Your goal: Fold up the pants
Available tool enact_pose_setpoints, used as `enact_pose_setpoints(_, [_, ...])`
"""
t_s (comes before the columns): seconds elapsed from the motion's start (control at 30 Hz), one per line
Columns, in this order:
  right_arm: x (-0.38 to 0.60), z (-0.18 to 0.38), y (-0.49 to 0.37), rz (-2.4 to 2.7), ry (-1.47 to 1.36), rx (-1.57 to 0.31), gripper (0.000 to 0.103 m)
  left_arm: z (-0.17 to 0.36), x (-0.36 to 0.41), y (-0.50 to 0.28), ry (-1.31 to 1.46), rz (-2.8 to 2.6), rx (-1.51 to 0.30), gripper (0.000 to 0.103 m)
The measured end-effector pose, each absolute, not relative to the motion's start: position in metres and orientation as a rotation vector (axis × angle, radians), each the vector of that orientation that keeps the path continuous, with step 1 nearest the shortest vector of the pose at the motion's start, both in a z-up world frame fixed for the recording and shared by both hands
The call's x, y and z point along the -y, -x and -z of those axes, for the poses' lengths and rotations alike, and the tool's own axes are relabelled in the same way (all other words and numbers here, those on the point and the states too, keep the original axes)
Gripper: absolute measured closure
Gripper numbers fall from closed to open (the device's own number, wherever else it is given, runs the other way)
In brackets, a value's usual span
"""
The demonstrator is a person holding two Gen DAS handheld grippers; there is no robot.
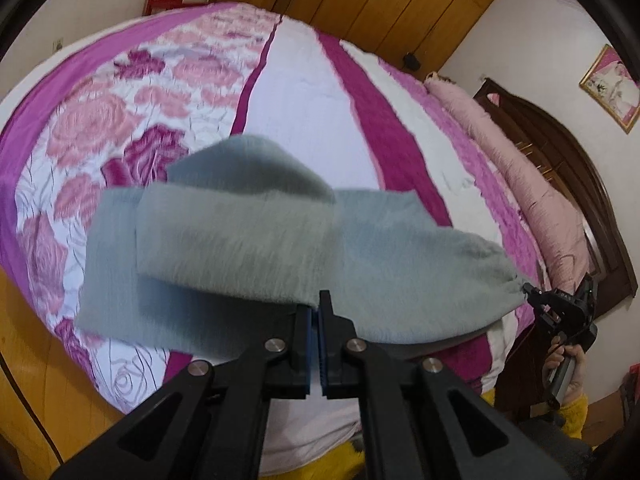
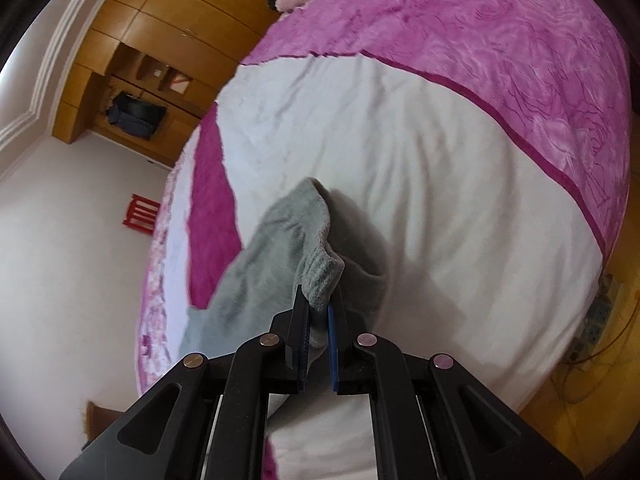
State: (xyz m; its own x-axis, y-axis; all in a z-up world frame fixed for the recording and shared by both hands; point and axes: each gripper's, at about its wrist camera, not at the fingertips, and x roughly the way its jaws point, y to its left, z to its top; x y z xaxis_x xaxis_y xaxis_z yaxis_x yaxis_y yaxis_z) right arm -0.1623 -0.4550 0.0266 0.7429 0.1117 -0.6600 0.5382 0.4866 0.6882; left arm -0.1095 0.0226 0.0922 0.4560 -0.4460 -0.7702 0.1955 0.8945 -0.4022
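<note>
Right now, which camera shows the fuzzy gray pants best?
The left wrist view: the pants spread nearly whole across the bed, pinched at each end by the left gripper and right gripper. The right wrist view shows only a bunched edge clamped in its fingers.

You see fuzzy matt fleece pants (image 1: 224,236), soft plush bedspread (image 1: 304,112), glossy wood wardrobe (image 1: 404,4), matt black plastic grippers (image 1: 319,312)

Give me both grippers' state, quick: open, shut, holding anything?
Left gripper: shut on the edge of the grey pants.
Right gripper: shut on the pants' ribbed end.
</note>
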Motion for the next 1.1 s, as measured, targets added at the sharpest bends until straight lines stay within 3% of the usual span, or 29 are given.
enact_pose_setpoints(0.17, [0.453, -0.008, 0.154, 0.36, -0.981, -0.824, 0.094, -0.072, -0.019, 0.106, 0.228, 0.375, -1.107, 0.1])
enact_pose_setpoints(0.3, [0.45, 0.002, 0.151, 0.402, -0.905, -0.879, 0.081, -0.063, -0.02, 0.105, 0.213, 0.339, -1.163, 0.098])
enact_pose_setpoints(0.37, [0.449, 0.001, 0.151, 0.421, -0.871, -0.888, 0.076, -0.067, -0.026, 0.107, 0.211, 0.323, -1.155, 0.091])
enact_pose_setpoints(0.7, [0.433, -0.048, 0.151, 0.506, -0.675, -0.843, 0.075, -0.099, -0.092, 0.119, 0.225, 0.104, -1.026, 0.076])
enact_pose_setpoints(1.0, [0.401, -0.062, 0.127, 0.405, -0.558, -0.846, 0.072, -0.081, -0.112, 0.09, 0.324, 0.066, -1.001, 0.071])
enact_pose_setpoints(1.1, [0.39, -0.054, 0.117, 0.364, -0.543, -0.873, 0.072, -0.072, -0.11, 0.076, 0.336, 0.081, -1.004, 0.064])
